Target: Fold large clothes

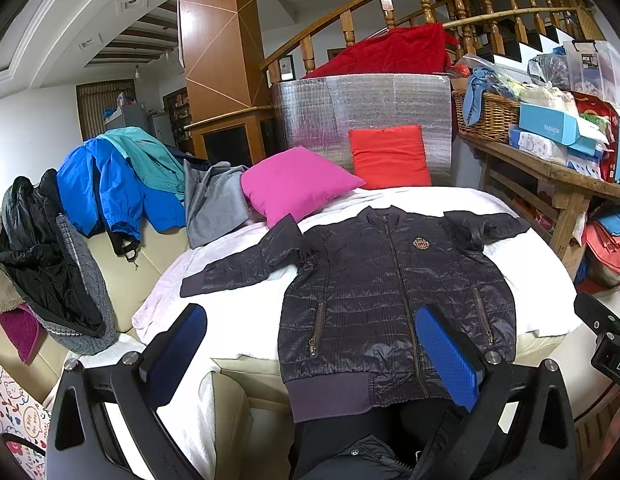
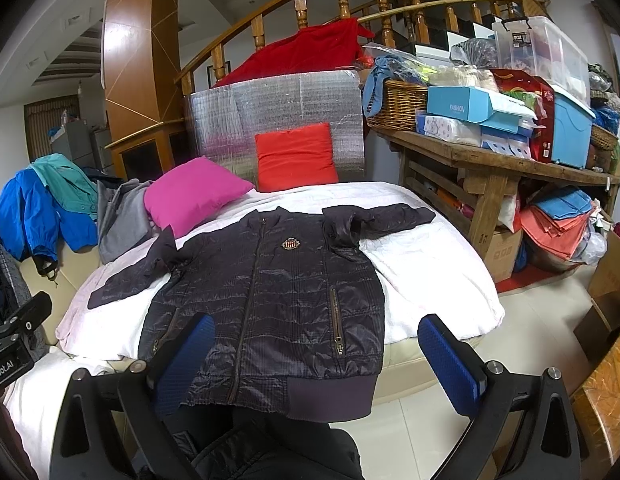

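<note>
- Dark quilted jacket [image 1: 393, 280]: lies face up and zipped on the white blanket [image 1: 238, 296] that covers the sofa; its ribbed hem hangs over the near edge, its collar points toward the far edge.
- Sleeves: both are spread outward. One sleeve [image 1: 246, 268] runs toward the left edge of the blanket; the other sleeve [image 2: 385, 216] is bent near the shoulder and reaches toward the right edge.
- Crest badge [image 2: 290, 244]: sits on the chest, beside the central zip.
- Left claw [image 1: 311, 354]: released, blue pads spread wide, held above the near edge. One pad appears over bare blanket, the other over the jacket's lower front; nothing lies between them.
- Right claw [image 2: 317, 364]: released, pads wide apart, held above the hem area at the near edge. One pad appears over the jacket, the other beyond the blanket's edge over the tiled floor.
- Pink cushion [image 1: 298, 190]: rests at the far left of the blanket, touching the jacket's shoulder.
- Red cushion [image 1: 389, 156]: stands against a silver foil panel at the far edge.
- Pile of coats [image 1: 110, 192]: blue, teal, grey and black, draped over the sofa back at the left.
- Wooden table [image 2: 497, 160]: stands to the right, carrying boxes and a wicker basket [image 2: 397, 104].
</note>
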